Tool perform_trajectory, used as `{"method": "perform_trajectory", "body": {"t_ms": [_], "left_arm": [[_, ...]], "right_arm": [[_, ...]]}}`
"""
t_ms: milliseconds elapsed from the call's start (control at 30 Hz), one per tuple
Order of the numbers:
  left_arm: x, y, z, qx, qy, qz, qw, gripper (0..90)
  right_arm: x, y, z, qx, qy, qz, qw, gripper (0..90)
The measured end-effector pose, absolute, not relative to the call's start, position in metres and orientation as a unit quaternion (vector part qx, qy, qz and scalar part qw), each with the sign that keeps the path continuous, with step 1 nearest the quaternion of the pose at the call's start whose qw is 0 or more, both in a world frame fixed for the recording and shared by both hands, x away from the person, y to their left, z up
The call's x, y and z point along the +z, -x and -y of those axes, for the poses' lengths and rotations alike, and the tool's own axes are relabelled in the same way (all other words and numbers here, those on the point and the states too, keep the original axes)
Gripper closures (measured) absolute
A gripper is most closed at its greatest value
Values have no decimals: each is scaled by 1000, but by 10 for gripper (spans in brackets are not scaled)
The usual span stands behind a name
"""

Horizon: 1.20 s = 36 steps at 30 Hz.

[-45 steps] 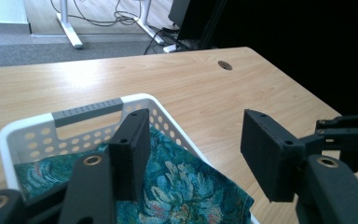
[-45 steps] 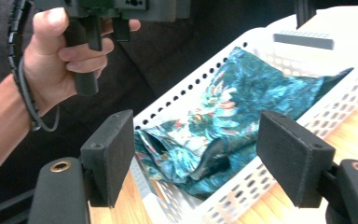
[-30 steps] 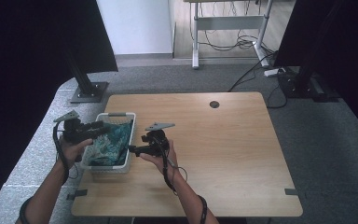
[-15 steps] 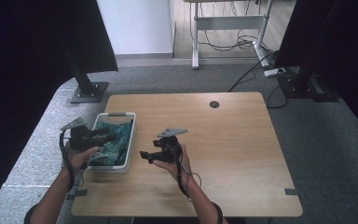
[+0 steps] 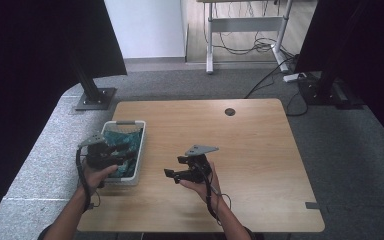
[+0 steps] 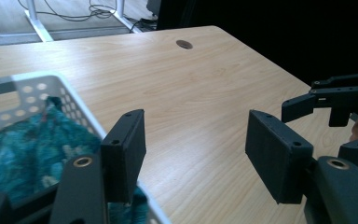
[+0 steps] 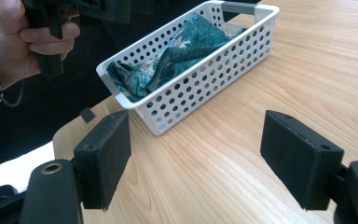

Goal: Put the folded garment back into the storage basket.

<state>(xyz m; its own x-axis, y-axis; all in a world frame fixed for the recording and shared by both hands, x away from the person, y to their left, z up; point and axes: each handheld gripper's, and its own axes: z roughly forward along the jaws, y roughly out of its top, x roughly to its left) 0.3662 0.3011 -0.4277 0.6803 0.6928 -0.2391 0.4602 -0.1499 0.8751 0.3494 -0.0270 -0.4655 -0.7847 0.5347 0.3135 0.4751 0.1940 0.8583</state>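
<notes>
A white perforated basket (image 5: 125, 123) stands at the table's left side with a teal patterned cloth (image 5: 123, 139) bunched inside. My left gripper (image 5: 122, 154) hovers over the basket's near end, open and holding nothing. In the left gripper view its pads (image 6: 124, 152) stand wide apart above the basket rim (image 6: 51, 80) and the cloth (image 6: 23, 148). My right gripper (image 5: 174, 168) hangs open over bare wood to the right of the basket, jaws toward it. The right gripper view looks between its fingertips (image 7: 196, 154) at the basket (image 7: 205, 77) and cloth (image 7: 186, 39).
The wooden table (image 5: 260, 145) has a round cable hole (image 5: 230, 111) near its far edge. Black stands and cables sit on the grey floor beyond. A hand holding the left gripper (image 7: 37, 32) appears at the top left of the right gripper view.
Both grippers have drawn back toward the table's near edge. The right one has also shifted right, away from the basket. Both stay open.
</notes>
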Motion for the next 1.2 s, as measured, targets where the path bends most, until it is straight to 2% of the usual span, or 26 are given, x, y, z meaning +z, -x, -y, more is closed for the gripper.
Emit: {"method": "perform_trajectory", "body": {"t_ms": [533,1200], "left_arm": [[-446,-349,-256,91,-762,-357,532,366],[-474,-333,-228,70,-766,-348,536,360]], "right_arm": [[-475,-327,66,547,-324,-771,40,252],[-499,-308,111,547,-342,-763,44,257]]}}
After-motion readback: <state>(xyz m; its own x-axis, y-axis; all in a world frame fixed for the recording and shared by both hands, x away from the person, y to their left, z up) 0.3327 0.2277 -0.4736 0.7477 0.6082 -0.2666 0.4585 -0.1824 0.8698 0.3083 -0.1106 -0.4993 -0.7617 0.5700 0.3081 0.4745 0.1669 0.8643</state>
